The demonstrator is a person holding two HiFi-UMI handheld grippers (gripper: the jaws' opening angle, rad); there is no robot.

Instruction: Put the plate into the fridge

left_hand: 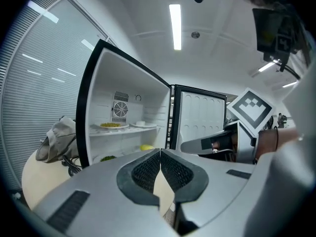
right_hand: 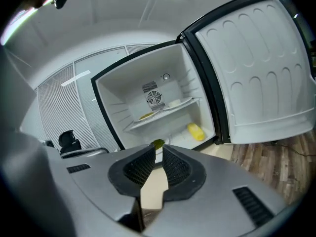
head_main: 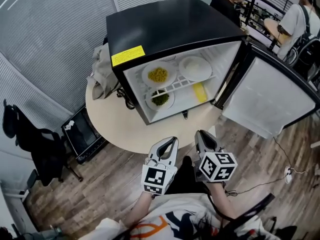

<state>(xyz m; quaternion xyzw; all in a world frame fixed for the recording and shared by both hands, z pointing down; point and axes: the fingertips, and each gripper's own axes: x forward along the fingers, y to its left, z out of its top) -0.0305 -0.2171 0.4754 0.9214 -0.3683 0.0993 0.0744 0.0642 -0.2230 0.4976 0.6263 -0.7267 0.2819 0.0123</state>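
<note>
The black mini fridge (head_main: 170,24) stands on a round table (head_main: 115,119) with its door (head_main: 270,99) swung open to the right. On its upper shelf lie a plate of yellow food (head_main: 158,75) and a white plate (head_main: 195,68). Below them sit a plate of green food (head_main: 160,99) and a yellow item (head_main: 200,92). Both grippers hang in front of the table, apart from the fridge and empty. My left gripper (head_main: 171,141) is shut, its tips touching (left_hand: 160,152). My right gripper (head_main: 201,134) has its jaws a narrow slit apart (right_hand: 158,148) with nothing between them.
A grey cloth (head_main: 102,71) and a black cable lie on the table left of the fridge. A black box (head_main: 82,134) and a chair with dark clothing (head_main: 30,144) stand on the wood floor at left. Two people (head_main: 300,14) are at the back right.
</note>
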